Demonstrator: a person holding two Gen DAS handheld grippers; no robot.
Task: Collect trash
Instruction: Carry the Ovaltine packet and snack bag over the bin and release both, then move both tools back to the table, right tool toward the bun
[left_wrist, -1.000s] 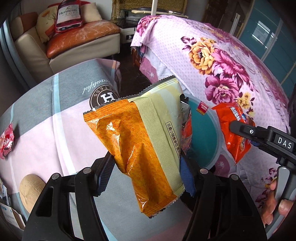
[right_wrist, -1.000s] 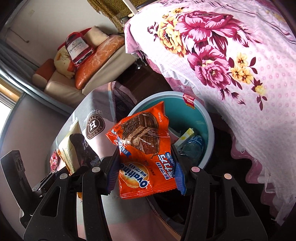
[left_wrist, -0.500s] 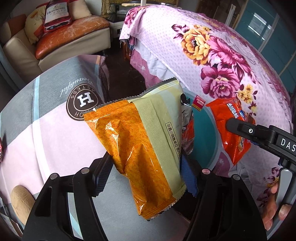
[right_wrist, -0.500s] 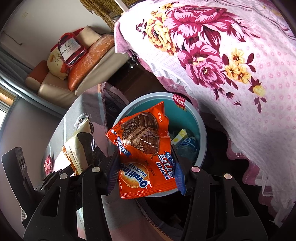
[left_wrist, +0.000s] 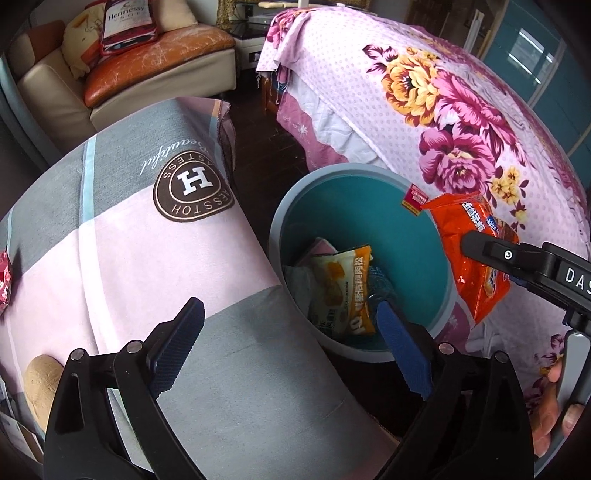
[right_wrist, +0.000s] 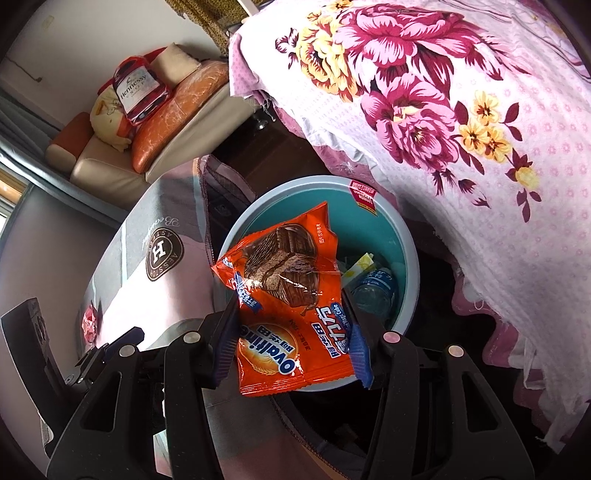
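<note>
- My left gripper jaws are opening with nothing between them; the yellow snack bag lies inside the teal bin.
- My right gripper pinches the orange Ovaltine wrapper above the bin (centred enough, I judge).
- I'd release it straight down, clear of the rim.

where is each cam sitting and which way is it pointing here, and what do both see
Left wrist: sits on the left gripper, looking steeply down along its opening, empty fingers at the teal bin beside the grey-pink cloth; a snack bag lies inside; the person's right hand shows at the edge.
Right wrist: sits on the right gripper, angled down over the same bin, its fingers clamping the orange Ovaltine wrapper.
Shared: bin, wrapper, floral cloth, sofa.
</note>
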